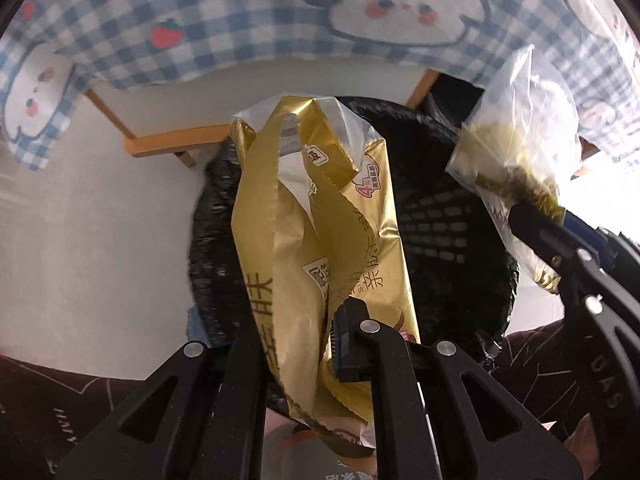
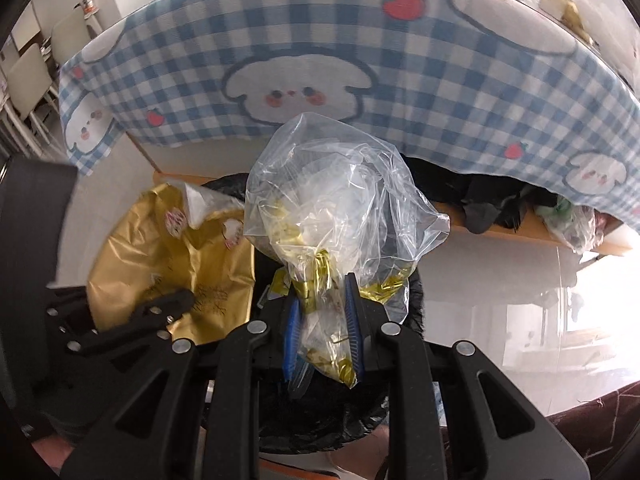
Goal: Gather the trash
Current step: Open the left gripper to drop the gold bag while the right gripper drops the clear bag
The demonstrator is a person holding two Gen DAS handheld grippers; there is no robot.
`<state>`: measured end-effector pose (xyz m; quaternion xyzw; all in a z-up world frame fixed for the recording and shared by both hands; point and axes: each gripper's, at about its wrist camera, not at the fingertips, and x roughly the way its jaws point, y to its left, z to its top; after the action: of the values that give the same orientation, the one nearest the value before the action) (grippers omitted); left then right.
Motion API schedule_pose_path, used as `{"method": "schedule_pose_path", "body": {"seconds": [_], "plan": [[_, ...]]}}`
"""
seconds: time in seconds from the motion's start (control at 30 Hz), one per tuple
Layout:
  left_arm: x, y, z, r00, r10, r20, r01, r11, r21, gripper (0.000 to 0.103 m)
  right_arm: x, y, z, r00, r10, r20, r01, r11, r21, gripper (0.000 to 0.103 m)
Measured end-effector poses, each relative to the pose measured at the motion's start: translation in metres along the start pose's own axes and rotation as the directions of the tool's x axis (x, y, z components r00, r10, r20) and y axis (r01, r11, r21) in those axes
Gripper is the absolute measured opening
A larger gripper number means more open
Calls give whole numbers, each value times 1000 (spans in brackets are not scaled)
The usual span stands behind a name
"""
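Left wrist view shows the tablecloth [image 1: 248, 32], blue checked, hanging over a black bin [image 1: 452, 216] lined with a dark bag. Both claws point steeply down above the bin mouth. The left gripper [image 1: 304, 344] is nearly closed and pinches a gold wrapper [image 1: 316, 216], which hangs over the bin opening. The right gripper [image 2: 322, 332] has its jaws narrow, clamped on a clear bag [image 2: 340, 200] that holds gold scraps [image 2: 316, 272], just above the bin rim.
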<state>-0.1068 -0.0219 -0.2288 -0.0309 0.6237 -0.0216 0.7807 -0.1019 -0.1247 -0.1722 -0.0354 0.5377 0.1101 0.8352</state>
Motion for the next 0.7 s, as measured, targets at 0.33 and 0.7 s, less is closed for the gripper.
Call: {"method": "schedule_pose_path", "body": {"seconds": [0.33,0.7], "plan": [[22,-22,6,1000,-15,-7,15,999,29,16,-5,-31,-9,1000,-30,1,29,999,44,19],[8,-20,7,998,11,60,-11,1000,-3,69,0,-36,-10,1000,-27,-9,28,998,64,19]]}}
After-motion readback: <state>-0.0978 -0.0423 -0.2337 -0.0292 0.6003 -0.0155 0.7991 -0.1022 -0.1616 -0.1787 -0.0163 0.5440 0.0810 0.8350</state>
